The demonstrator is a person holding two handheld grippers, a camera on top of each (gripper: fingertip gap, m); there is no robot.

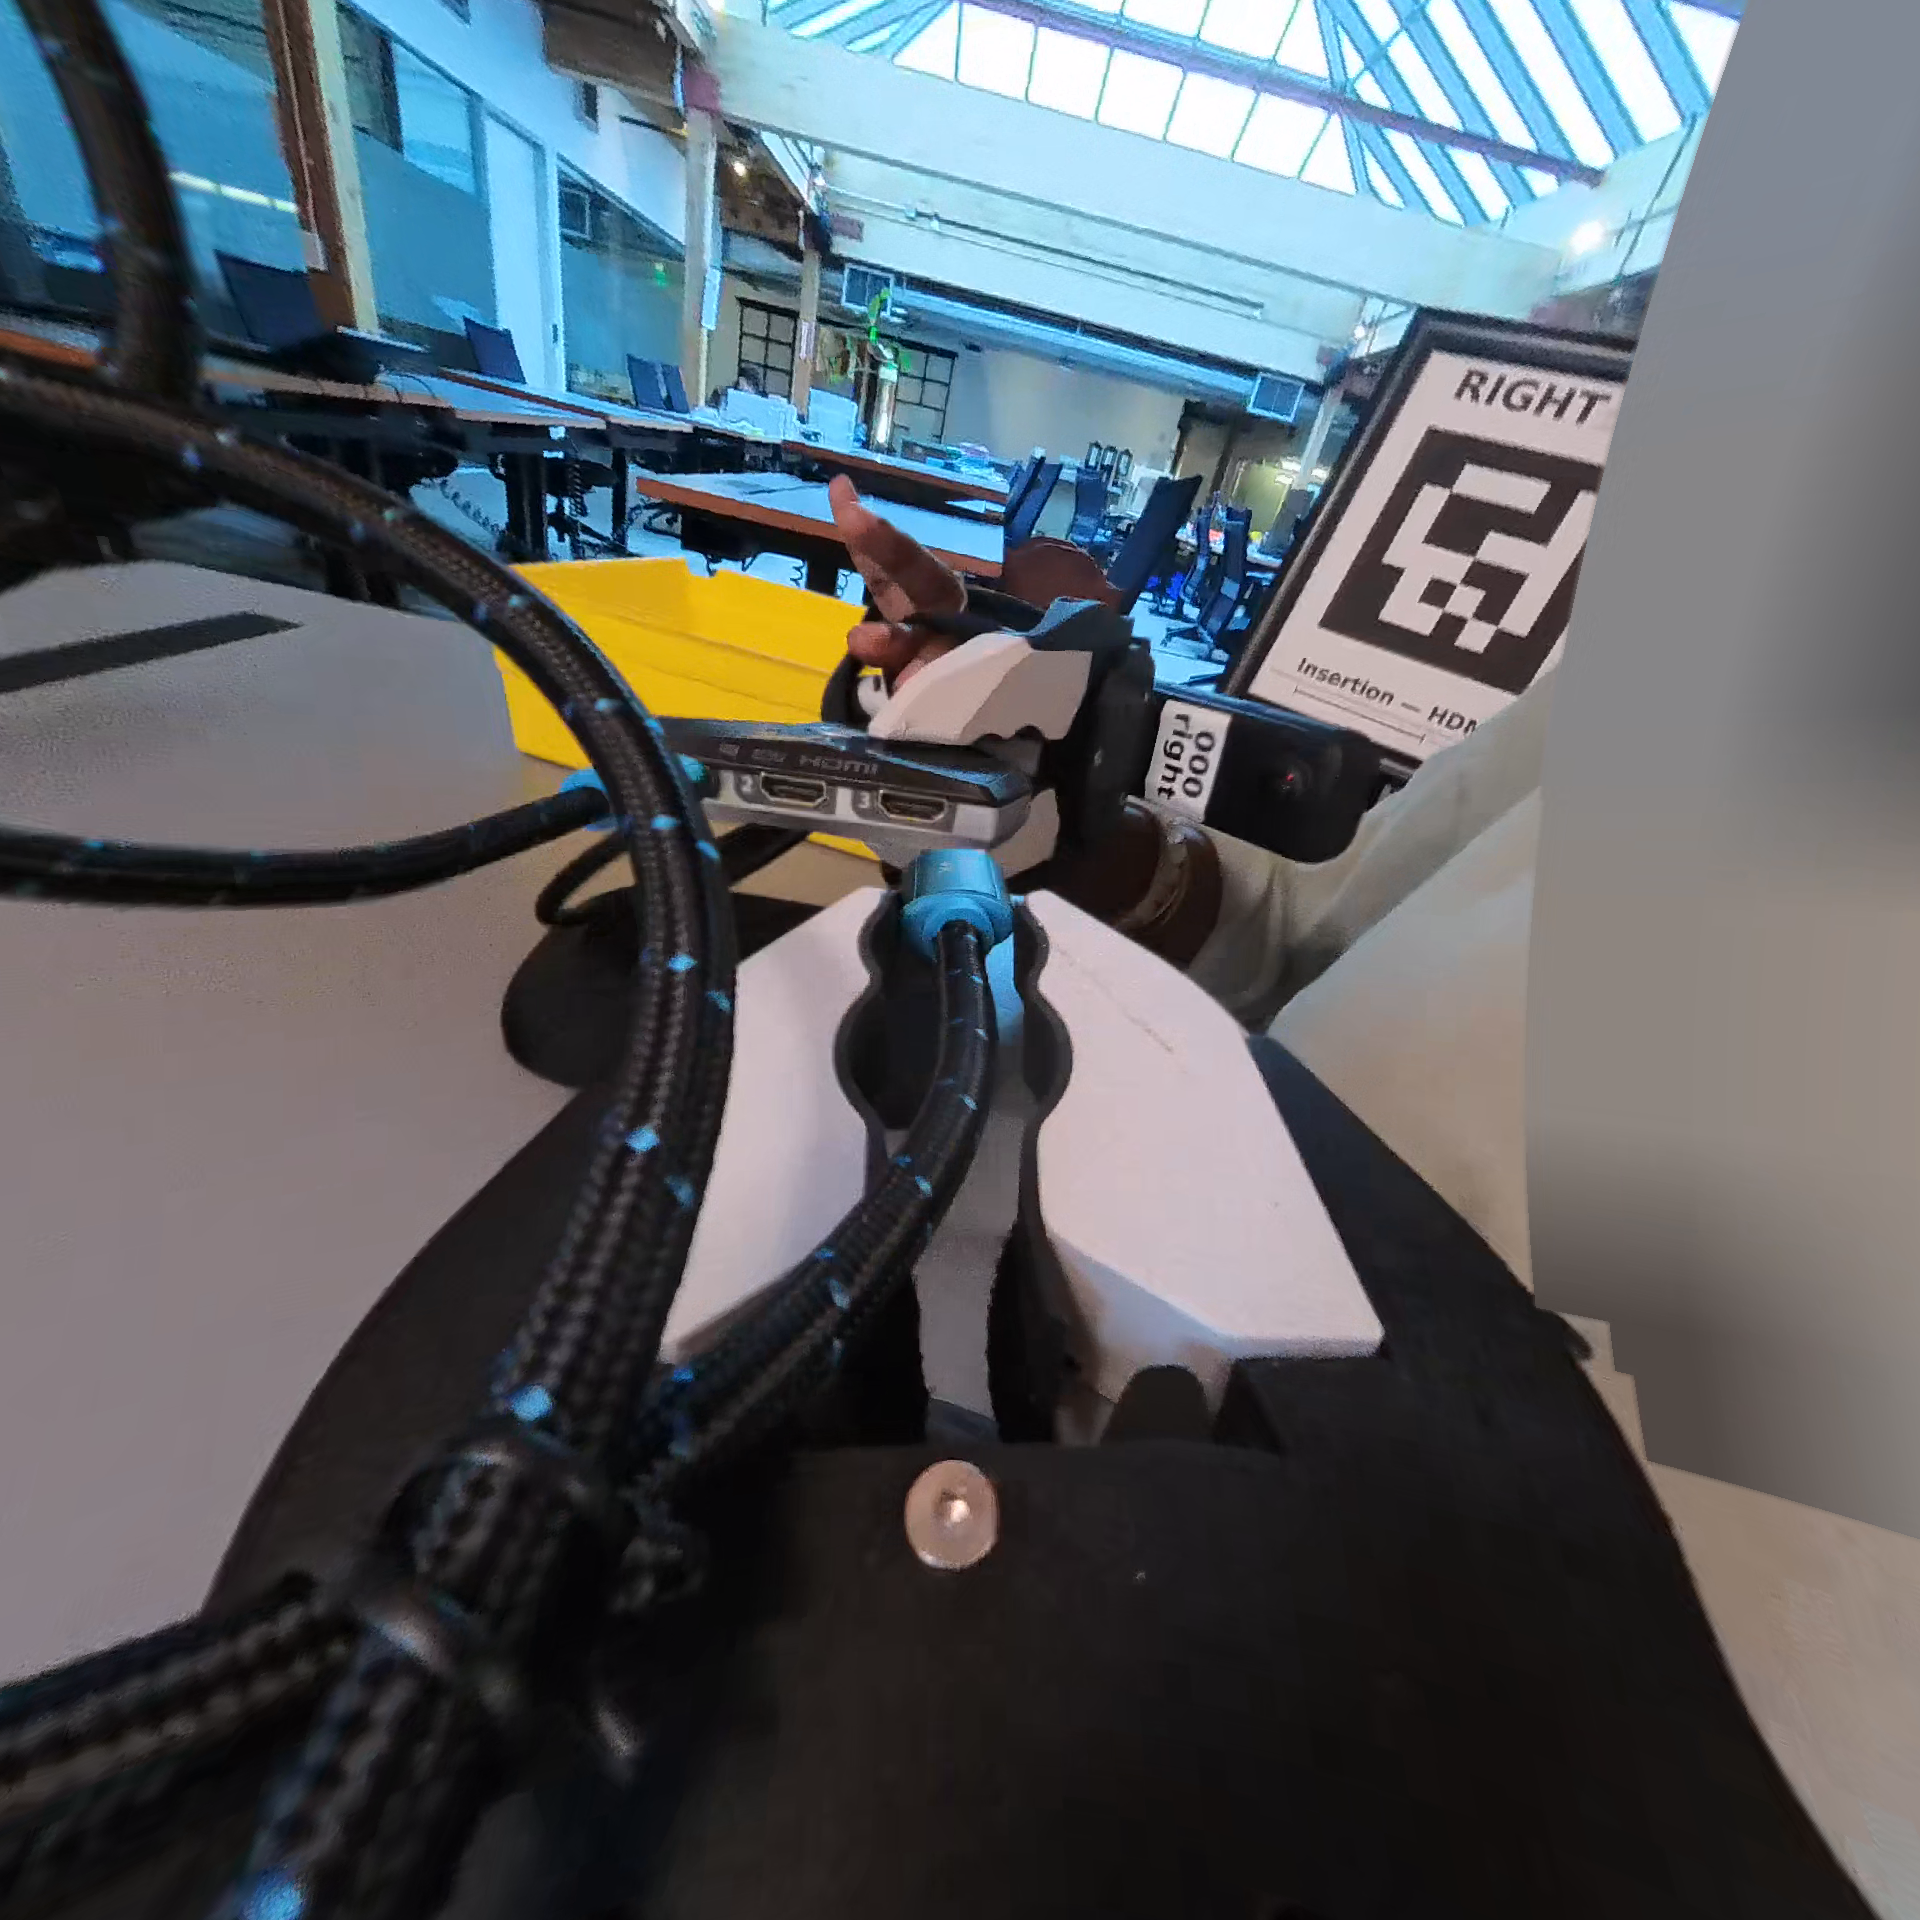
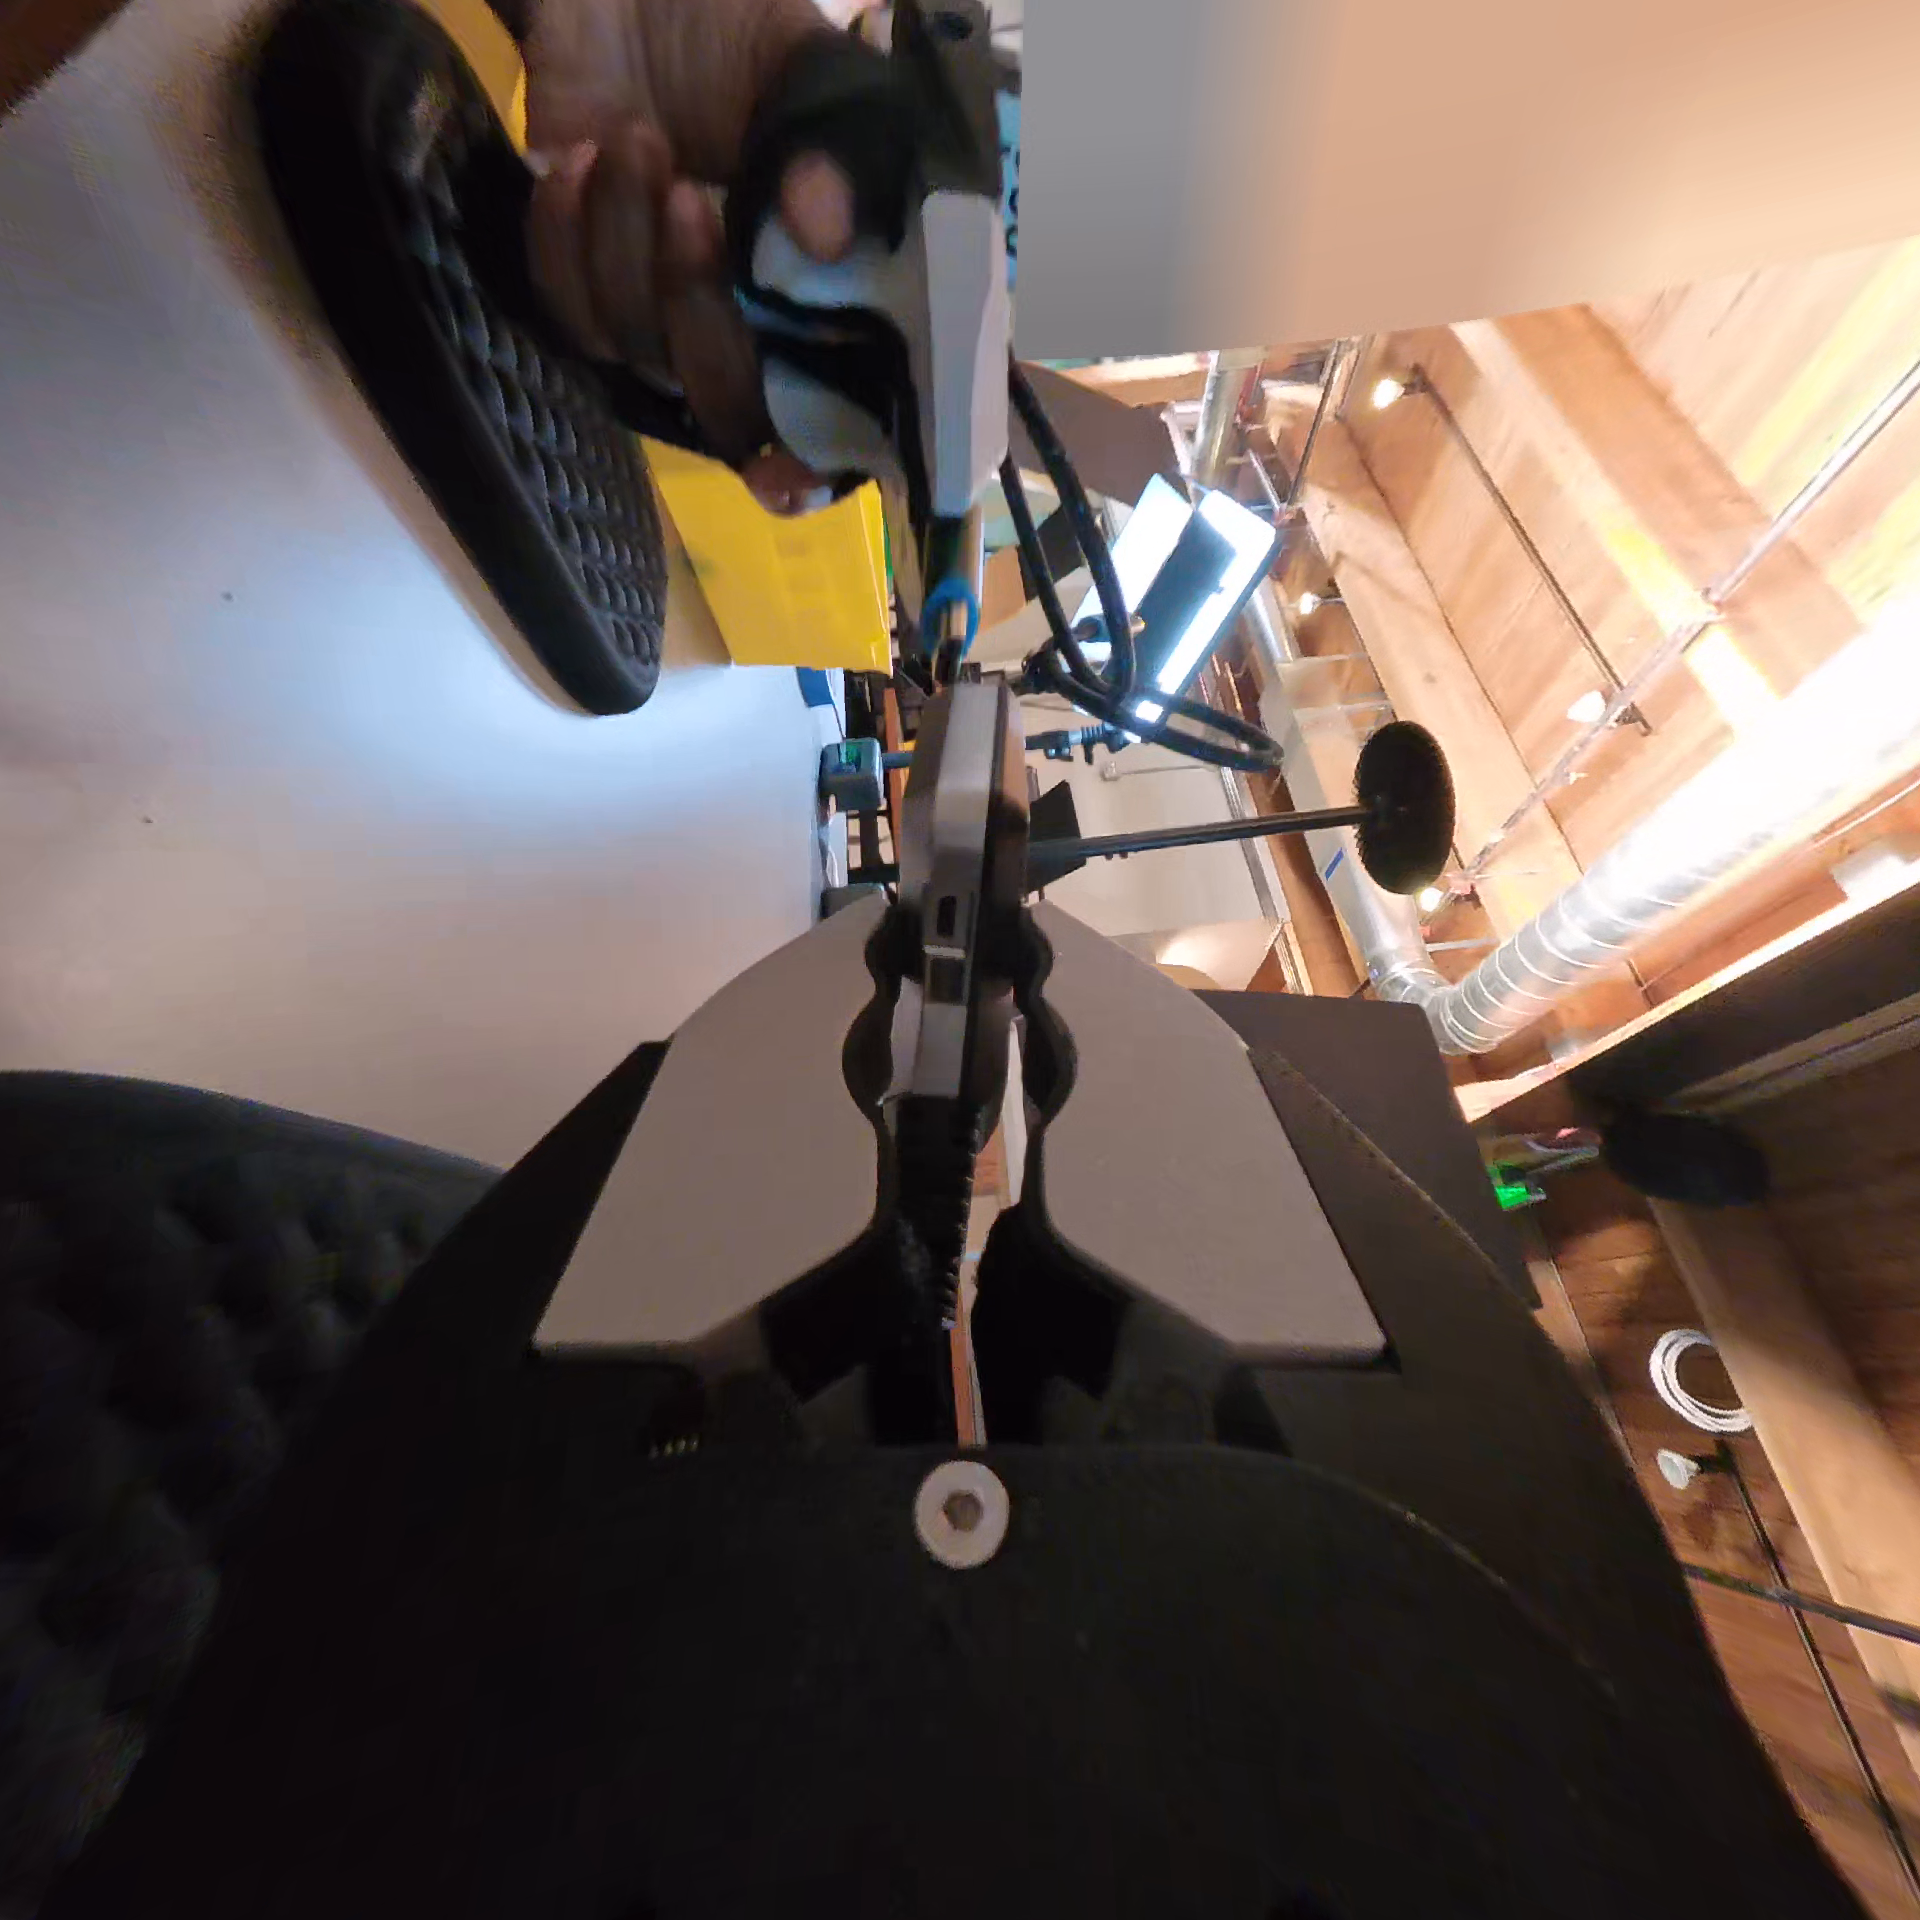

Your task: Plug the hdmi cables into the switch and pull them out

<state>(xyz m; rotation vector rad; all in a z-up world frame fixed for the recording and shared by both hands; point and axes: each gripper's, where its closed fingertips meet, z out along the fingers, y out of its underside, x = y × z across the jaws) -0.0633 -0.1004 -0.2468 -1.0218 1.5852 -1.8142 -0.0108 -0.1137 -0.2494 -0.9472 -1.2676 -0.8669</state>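
Note:
In the left wrist view my left gripper [image 1: 951, 920] is shut on the HDMI plug [image 1: 948, 878], which has a grey metal shell, a blue collar and a black braided cable. The plug tip sits just in front of and below port 3 of the grey HDMI switch [image 1: 852, 790]. Ports 2 and 3 are empty. Another braided cable [image 1: 312, 857] enters the switch's left end. My right gripper [image 2: 951, 940] is shut on the switch [image 2: 961, 790] and holds it off the table; it also shows in the left wrist view [image 1: 966, 696].
A yellow bin [image 1: 665, 634] stands behind the switch on the grey table [image 1: 208, 1091]. A black textured mat [image 2: 488, 395] lies on the table. A framed marker board [image 1: 1455, 540] rides on the right gripper. Loose cable loops [image 1: 644, 1039] cross the left gripper's view. One gripper's finger ends stand about 6 cm off the other's.

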